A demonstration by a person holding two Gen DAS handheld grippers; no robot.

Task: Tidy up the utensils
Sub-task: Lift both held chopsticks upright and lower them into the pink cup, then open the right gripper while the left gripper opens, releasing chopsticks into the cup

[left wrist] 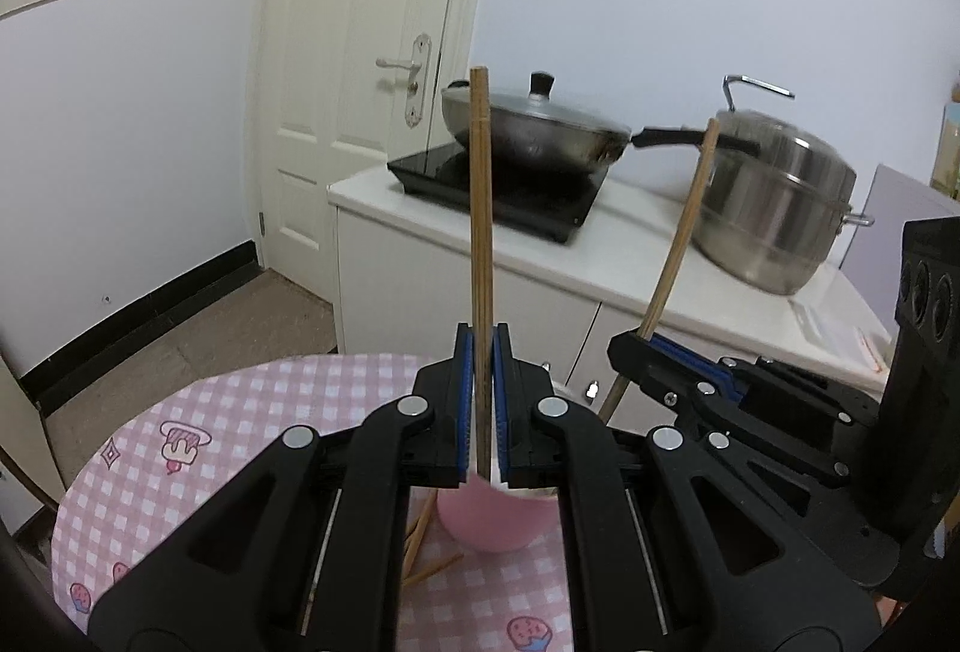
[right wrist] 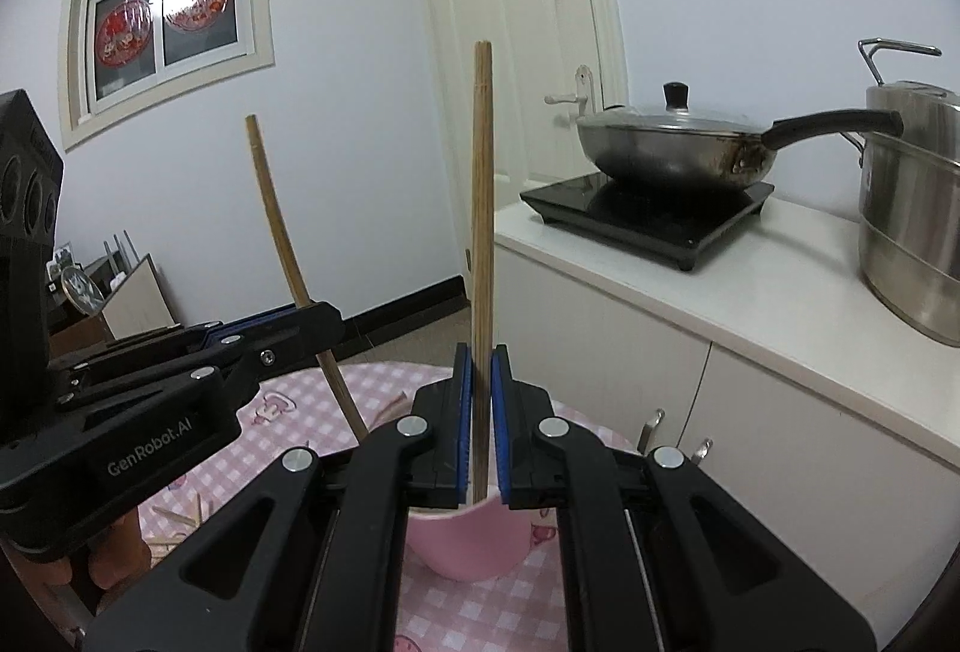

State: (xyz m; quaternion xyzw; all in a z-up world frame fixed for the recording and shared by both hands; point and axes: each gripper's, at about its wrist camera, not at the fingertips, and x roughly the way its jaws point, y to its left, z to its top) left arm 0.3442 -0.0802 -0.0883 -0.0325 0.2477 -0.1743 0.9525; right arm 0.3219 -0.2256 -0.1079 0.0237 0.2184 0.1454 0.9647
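Note:
My left gripper [left wrist: 480,355] is shut on upright wooden chopsticks [left wrist: 481,208]. Their lower tips hang over the mouth of a pink cup [left wrist: 486,523] on the pink checked table [left wrist: 240,412]. To the right in the same view, my right gripper [left wrist: 642,346] is shut on its own chopsticks [left wrist: 684,232], which lean to the right. In the right wrist view, the right gripper [right wrist: 480,367] clamps upright chopsticks [right wrist: 482,208] whose tips reach the rim of the pink cup [right wrist: 474,547]. The left gripper [right wrist: 318,319] holds leaning chopsticks [right wrist: 276,220]. Loose chopsticks [left wrist: 429,550] lie beside the cup.
Behind the table stands a white counter [right wrist: 750,280] with a black induction hob [right wrist: 648,214], a lidded wok [right wrist: 666,141] and a steel steamer pot [left wrist: 774,214]. A white door [left wrist: 360,51] is at the back, and a window [right wrist: 168,15] is on the left wall. More loose chopsticks [right wrist: 180,520] lie on the table.

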